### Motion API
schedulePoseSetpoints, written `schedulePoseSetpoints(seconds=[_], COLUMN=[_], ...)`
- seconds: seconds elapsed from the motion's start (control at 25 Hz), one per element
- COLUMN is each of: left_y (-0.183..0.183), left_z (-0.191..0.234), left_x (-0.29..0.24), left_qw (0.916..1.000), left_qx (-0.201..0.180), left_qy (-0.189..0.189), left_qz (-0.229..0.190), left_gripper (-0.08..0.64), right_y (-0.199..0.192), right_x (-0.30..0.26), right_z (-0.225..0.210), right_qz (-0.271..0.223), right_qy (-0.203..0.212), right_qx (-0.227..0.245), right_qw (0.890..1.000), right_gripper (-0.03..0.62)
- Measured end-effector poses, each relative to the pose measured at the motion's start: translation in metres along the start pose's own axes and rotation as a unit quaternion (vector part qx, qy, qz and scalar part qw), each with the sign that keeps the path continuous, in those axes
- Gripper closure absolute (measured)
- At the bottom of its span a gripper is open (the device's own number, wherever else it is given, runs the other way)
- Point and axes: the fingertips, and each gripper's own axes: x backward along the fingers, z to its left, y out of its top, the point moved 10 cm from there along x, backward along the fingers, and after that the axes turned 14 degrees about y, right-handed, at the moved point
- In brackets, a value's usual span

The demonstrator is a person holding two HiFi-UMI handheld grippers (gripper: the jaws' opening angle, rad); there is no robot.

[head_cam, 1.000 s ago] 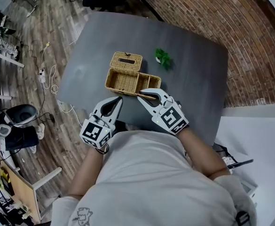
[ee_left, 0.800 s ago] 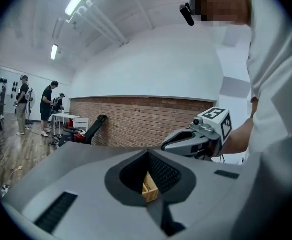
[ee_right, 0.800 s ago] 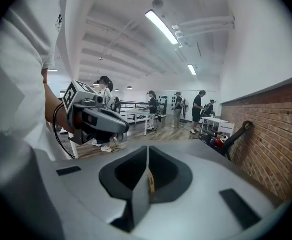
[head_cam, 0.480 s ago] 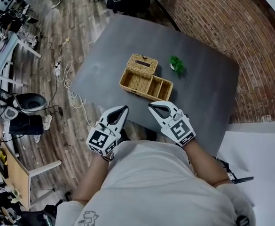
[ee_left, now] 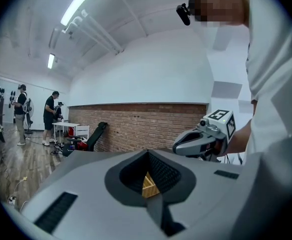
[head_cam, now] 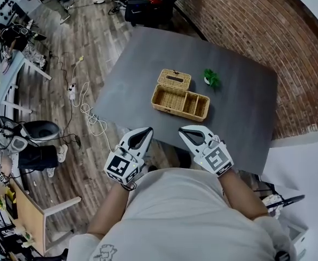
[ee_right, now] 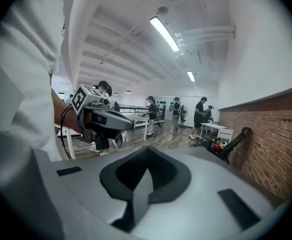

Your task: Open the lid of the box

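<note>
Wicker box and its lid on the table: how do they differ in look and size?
The wicker box is longer and shows open compartments; the lid is shorter, with a dark slot. The box lies nearer the person, the lid behind it. Both are tan woven wicker.

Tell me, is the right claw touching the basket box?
Apart. The head view shows the right gripper shut and empty near the table's front edge, with bare grey table between it and the wicker box.

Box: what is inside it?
The box shows three bare wicker compartments, one large and two small. Its near wall hides a strip of each floor. The lid lies behind it.
</note>
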Motion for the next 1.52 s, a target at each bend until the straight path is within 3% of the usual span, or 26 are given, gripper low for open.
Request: schedulePoseSetpoints(seconds=[0.24, 0.68, 0.96, 1.52], left_y=[-0.003, -0.034, -0.032, -0.052], left_z=[0.029, 0.059, 0.038, -0.067], left_x=[0.037, 0.090, 0.103, 0.140], left_qw=[0.9994, 0.9948, 0.9948, 0.9983], left_qx=[-0.011, -0.009, -0.010, 0.005], left_qy=[-0.033, -0.100, -0.101, -0.057], left_qz=[0.002, 0.017, 0.003, -0.008], left_gripper=[0.549, 0.549, 0.549, 0.549], right_y=[0.011, 0.017, 0.016, -0.015], right_x=[-0.027, -0.061, -0.033, 0.045], right_z=[0.036, 0.121, 0.138, 0.187], right_qz=[-0.013, 0.017, 0.017, -0.002], right_qy=[-0.038, -0.091, -0.111, -0.070], right_qx=[-0.011, -0.041, -0.031, -0.012], right_qw=[0.999, 0.995, 0.993, 0.998], right_gripper=[0.586, 0.586, 0.586, 0.586])
